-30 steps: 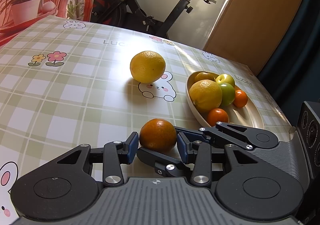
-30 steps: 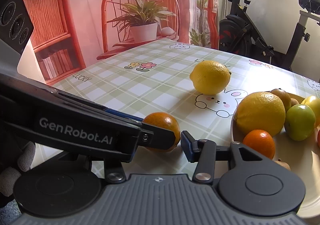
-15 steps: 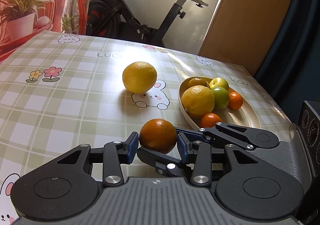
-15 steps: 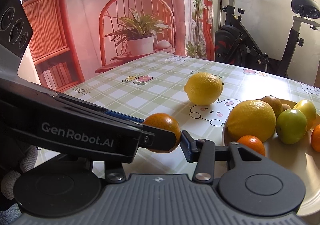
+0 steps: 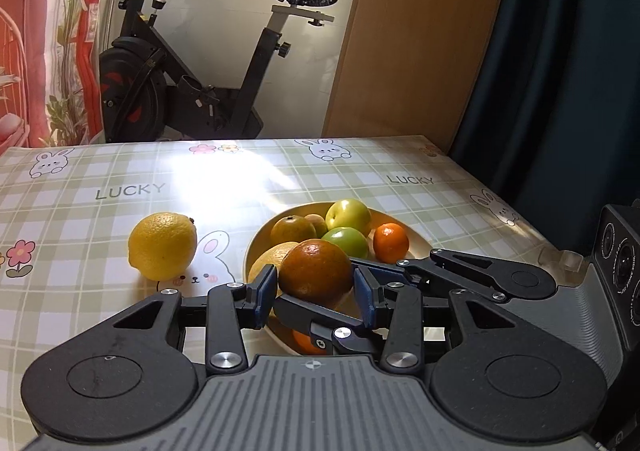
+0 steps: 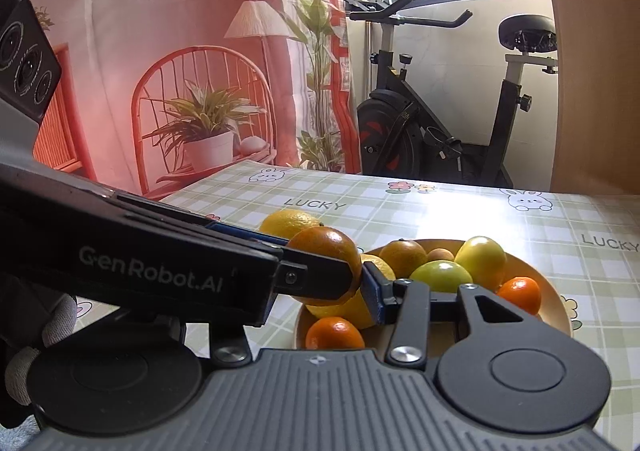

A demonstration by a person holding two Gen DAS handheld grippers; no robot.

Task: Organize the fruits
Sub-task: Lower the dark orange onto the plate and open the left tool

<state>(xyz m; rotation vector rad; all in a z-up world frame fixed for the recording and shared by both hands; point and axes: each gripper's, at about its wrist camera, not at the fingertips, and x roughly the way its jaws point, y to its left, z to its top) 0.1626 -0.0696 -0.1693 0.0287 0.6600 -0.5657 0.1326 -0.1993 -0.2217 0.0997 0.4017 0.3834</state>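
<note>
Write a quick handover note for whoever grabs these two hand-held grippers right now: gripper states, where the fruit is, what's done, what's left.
Left hand-held gripper: shut on the dark round orange, held above the near rim of the cream oval bowl.
Right hand-held gripper: its pads also press the same orange from a crossing angle.
Done: bowl holds a big yellow citrus, two green apples, two small tangerines and more.
Left: lower and release the orange, then fetch the yellow lemon lying on the checked tablecloth left of the bowl.
</note>
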